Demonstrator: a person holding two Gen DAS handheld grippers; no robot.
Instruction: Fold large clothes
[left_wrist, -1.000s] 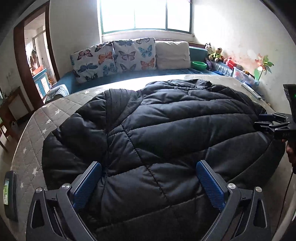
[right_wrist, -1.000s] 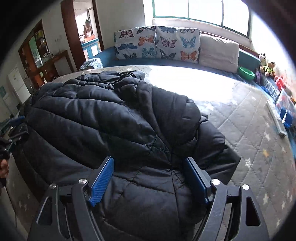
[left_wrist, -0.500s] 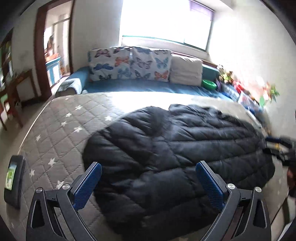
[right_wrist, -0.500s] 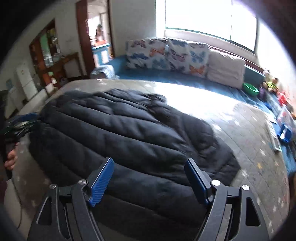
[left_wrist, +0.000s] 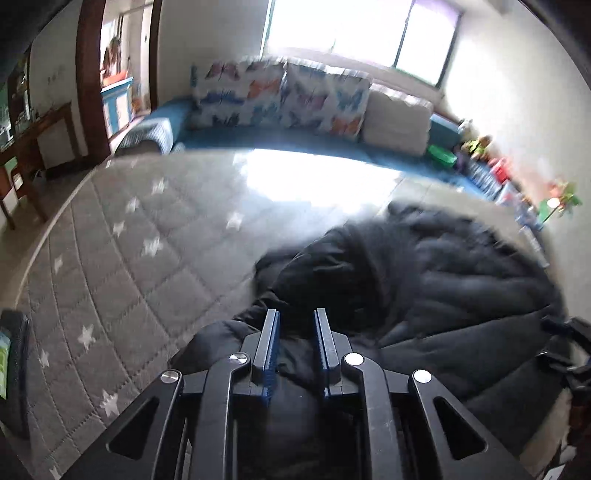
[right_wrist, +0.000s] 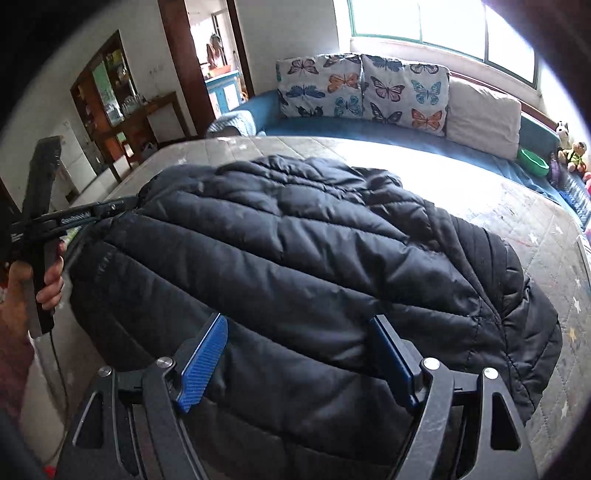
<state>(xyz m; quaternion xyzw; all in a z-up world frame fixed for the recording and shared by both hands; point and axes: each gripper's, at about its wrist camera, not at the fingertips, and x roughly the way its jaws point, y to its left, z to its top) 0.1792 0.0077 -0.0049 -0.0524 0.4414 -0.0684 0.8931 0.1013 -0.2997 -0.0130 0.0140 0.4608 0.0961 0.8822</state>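
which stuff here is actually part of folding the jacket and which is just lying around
Part of the job:
- black puffer jacket, spread on the quilted mattress
- left claw, shut on a bunch of the jacket
- right claw, open over the jacket

Just lying about:
- butterfly pillows
- beige pillow
- green bowl
- stuffed toys

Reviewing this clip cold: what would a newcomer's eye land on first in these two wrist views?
First, the big black quilted puffer jacket sprawled over the grey star-patterned quilted mattress. Then the left gripper, its blue pads pinched on a fold at the jacket's edge, while the right gripper hangs wide open over the near hem. Behind, two butterfly-print cushions line the blue bench under the bright window.
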